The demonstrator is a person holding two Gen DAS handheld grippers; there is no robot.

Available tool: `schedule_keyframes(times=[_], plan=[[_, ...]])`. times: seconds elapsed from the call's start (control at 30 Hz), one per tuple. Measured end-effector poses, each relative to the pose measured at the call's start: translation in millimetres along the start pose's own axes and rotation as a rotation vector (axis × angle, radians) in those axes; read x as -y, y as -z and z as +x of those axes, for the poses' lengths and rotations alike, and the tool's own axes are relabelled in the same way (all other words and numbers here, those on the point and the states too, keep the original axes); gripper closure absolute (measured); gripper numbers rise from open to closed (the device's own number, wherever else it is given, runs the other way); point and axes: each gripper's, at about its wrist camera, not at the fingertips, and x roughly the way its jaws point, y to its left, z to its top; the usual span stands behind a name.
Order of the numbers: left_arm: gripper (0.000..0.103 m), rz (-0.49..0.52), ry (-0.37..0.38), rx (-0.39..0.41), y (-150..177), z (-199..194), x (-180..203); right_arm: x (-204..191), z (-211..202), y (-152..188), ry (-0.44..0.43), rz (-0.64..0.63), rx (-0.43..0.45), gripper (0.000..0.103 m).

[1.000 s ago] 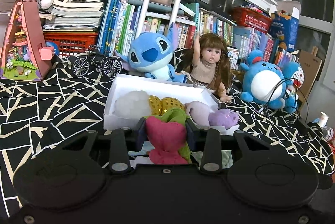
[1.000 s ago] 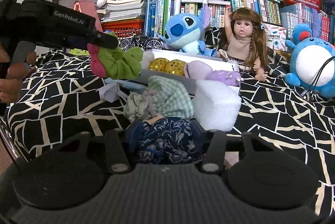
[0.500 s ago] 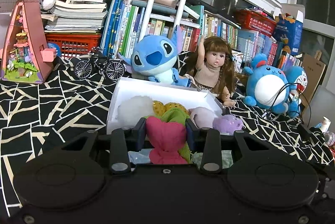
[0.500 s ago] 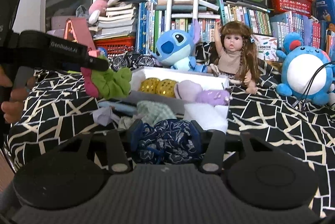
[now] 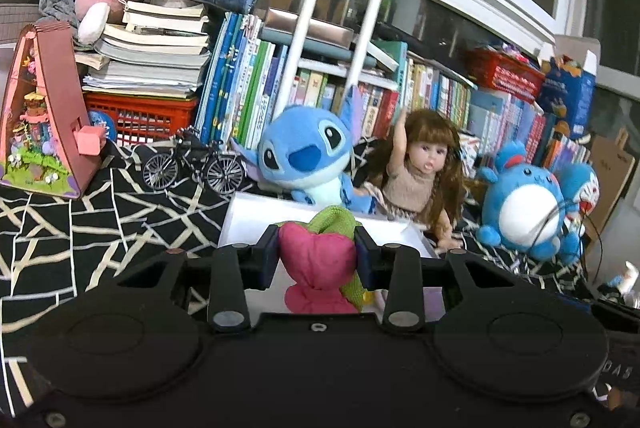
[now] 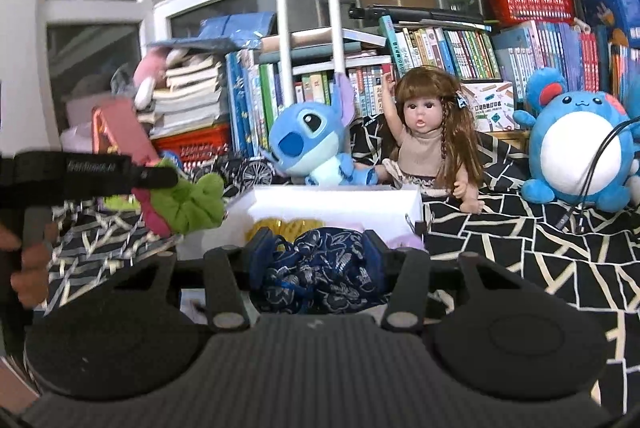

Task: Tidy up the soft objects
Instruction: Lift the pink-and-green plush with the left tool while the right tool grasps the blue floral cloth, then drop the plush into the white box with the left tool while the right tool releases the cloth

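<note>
My left gripper [image 5: 316, 254] is shut on a pink and green soft toy [image 5: 318, 260] and holds it up in front of the white box [image 5: 256, 218]. The same toy [image 6: 180, 200] and left gripper [image 6: 160, 180] show at the left of the right wrist view, left of the box [image 6: 340, 200]. My right gripper [image 6: 316, 260] is shut on a dark blue flowered cloth bundle [image 6: 320, 272], held just before the box. Yellow balls [image 6: 280, 226] peek over the bundle inside the box.
A Stitch plush [image 5: 308, 160], a doll [image 5: 420, 168] and a round blue plush [image 5: 520, 204] stand behind the box on the black patterned cloth [image 5: 80, 212]. A small bicycle model [image 5: 192, 166], a pink house model [image 5: 36, 116] and shelves of books [image 5: 248, 88] are at the back.
Both grippers have risen with their loads and moved toward the box. The loose cloths and white foam on the table have dropped out of view.
</note>
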Motion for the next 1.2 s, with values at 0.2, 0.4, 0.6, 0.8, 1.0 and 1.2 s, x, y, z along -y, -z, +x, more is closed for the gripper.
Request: schedule_keyframes(times=[0.2, 0.4, 0.6, 0.8, 1.0, 1.2], plan=[[0.067, -0.044, -0.011, 0.005, -29, 27, -7, 16, 29, -36, -0.005, 0.076, -0.011, 0.051], [0.066, -0.096, -0.022, -0.008, -42, 71, -15, 30, 77, -63, 0.008, 0.135, -0.074, 0.05], [0.067, -0.197, -0.04, -0.066, -36, 118, -31, 42, 126, -66, 0.08, 0.164, -0.135, 0.05], [0.066, -0.205, -0.063, -0.111, -23, 148, -38, 57, 159, -50, 0.116, 0.222, -0.2, 0.05], [0.066, -0.238, -0.068, -0.141, -15, 168, -42, 59, 176, -45, 0.129, 0.207, -0.217, 0.05], [0.066, -0.199, -0.073, -0.153, -8, 175, -37, 51, 187, -44, 0.124, 0.171, -0.22, 0.05]])
